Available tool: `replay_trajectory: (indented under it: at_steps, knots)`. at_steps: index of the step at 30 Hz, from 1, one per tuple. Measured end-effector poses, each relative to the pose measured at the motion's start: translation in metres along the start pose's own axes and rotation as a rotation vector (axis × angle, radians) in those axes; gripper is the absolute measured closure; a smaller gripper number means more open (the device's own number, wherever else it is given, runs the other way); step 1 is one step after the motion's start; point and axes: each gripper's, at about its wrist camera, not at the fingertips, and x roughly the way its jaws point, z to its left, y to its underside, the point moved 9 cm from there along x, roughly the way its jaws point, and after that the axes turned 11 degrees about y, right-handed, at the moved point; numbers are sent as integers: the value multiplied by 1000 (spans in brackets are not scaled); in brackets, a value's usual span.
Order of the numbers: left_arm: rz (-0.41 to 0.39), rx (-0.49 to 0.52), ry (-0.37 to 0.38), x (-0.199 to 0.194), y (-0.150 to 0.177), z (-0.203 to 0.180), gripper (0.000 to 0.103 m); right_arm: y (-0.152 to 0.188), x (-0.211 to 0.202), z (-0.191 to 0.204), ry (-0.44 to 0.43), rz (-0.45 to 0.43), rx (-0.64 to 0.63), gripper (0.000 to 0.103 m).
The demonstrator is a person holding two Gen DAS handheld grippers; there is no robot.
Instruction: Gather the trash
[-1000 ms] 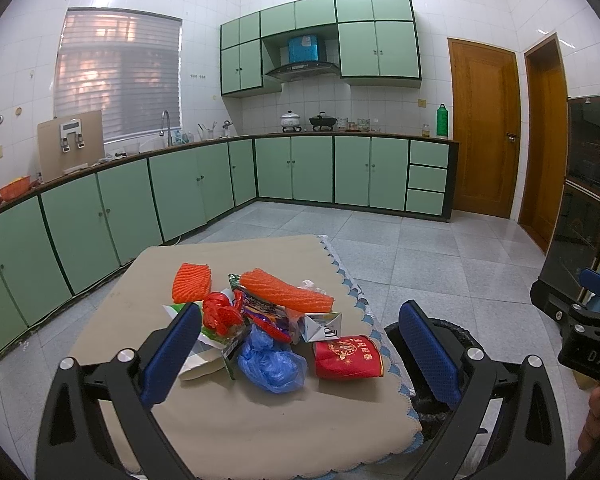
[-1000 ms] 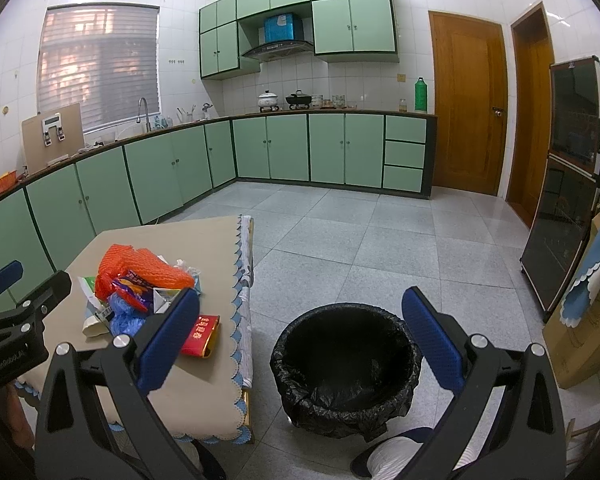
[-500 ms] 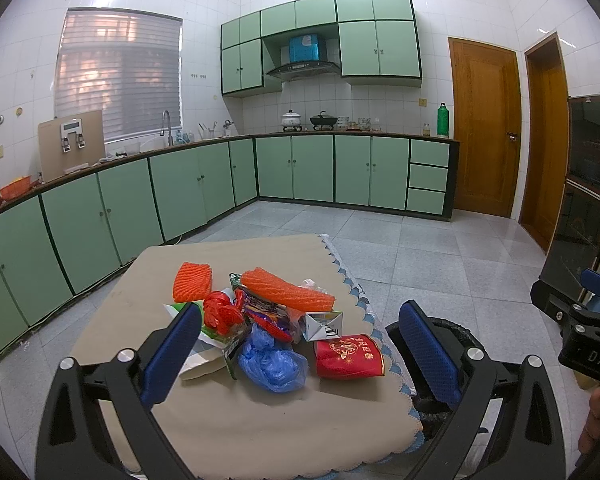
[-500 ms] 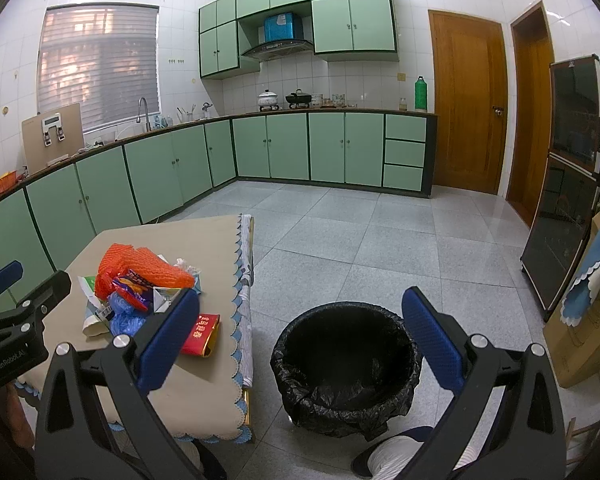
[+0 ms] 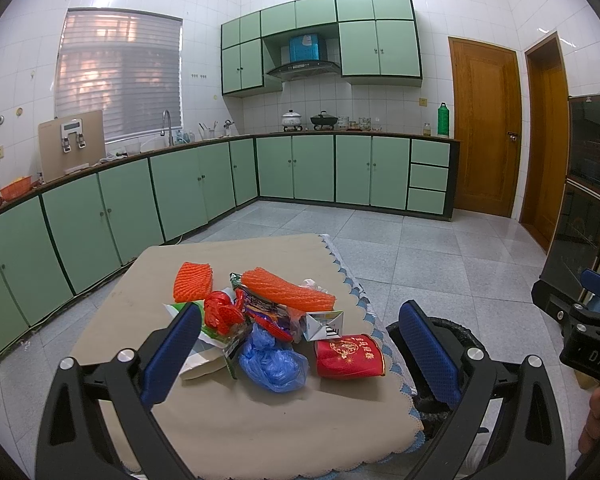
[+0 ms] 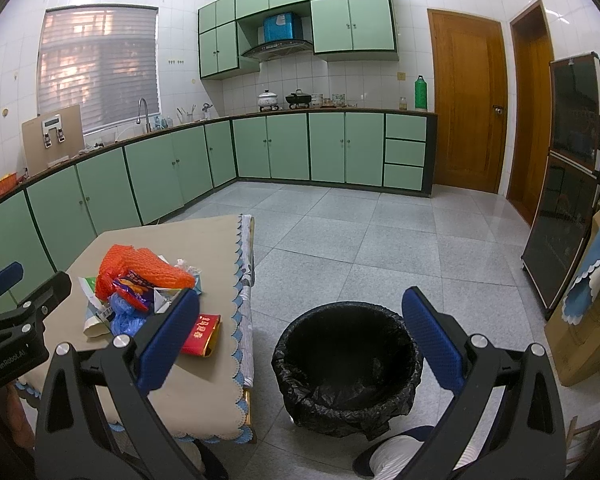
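Blue-padded and spread wide, the left gripper [image 5: 296,356] is hovering empty over the near edge of the counter [image 5: 260,420], which is wearing a beige cloth. The right gripper [image 6: 296,340] is likewise gaping wide and holding nothing, hanging above the black-lined trash bin [image 6: 346,368] standing on the floor just right of the counter. Between the left gripper's fingers a blue plastic bag [image 5: 274,362] and a red packet [image 5: 350,356] are lying nearest in the trash pile. Farther back, a small white carton [image 5: 324,325], crumpled red plastic [image 5: 222,314] and two orange foam nets [image 5: 288,290] are resting together.
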Motion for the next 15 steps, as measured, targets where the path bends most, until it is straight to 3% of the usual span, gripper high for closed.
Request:
replay_trajectory:
  at_steps: [15]
  knots:
    - [4,-5,-1,-6,-8,1,6,-4,-1,1,-2,0,1,5]
